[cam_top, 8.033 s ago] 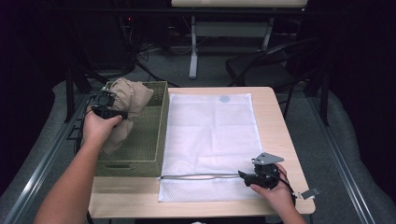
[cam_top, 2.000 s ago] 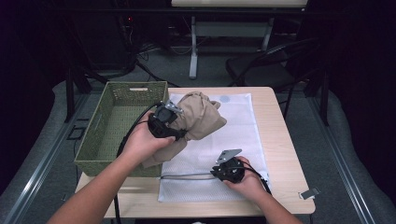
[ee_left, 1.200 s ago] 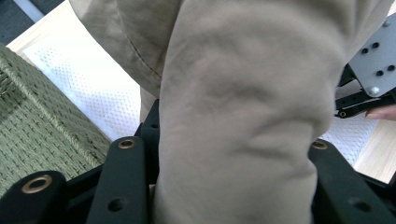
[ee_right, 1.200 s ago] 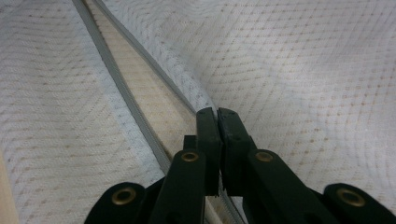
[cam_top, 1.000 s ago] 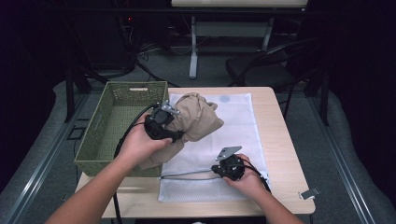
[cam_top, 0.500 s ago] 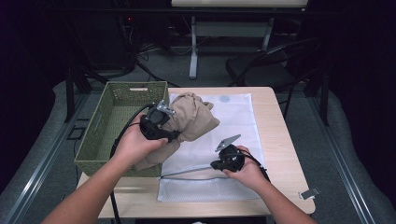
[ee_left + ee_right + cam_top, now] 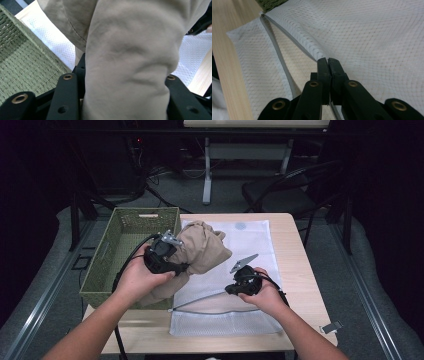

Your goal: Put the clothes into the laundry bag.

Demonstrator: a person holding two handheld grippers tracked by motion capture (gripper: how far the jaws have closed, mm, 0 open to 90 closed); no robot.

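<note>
Now, view by view, taking the mesh bag as our landmark:

High view, bag: we see the white mesh bag [image 7: 250, 270] lying flat on the bench [image 7: 300, 265], with the green basket [image 7: 125, 250] just beside its left edge.
High view, cloth: the beige cloth [image 7: 202, 250] hangs over the bag's far left corner, held up by the left hand-held gripper [image 7: 172, 252].
High view, right side: the right hand-held gripper [image 7: 240, 285] sits over the bag's near half, at the zipper edge [image 7: 200, 300], which is raised off the bench.
Left gripper view: we see its jaws partly apart, clamped on a thick fold of cloth [image 7: 130, 62]; bag and basket lie behind.
Right gripper view: we see its jaws closed tight, pinching the bag's mesh by the zipper [image 7: 277, 55], the upper layer lifted.
</note>
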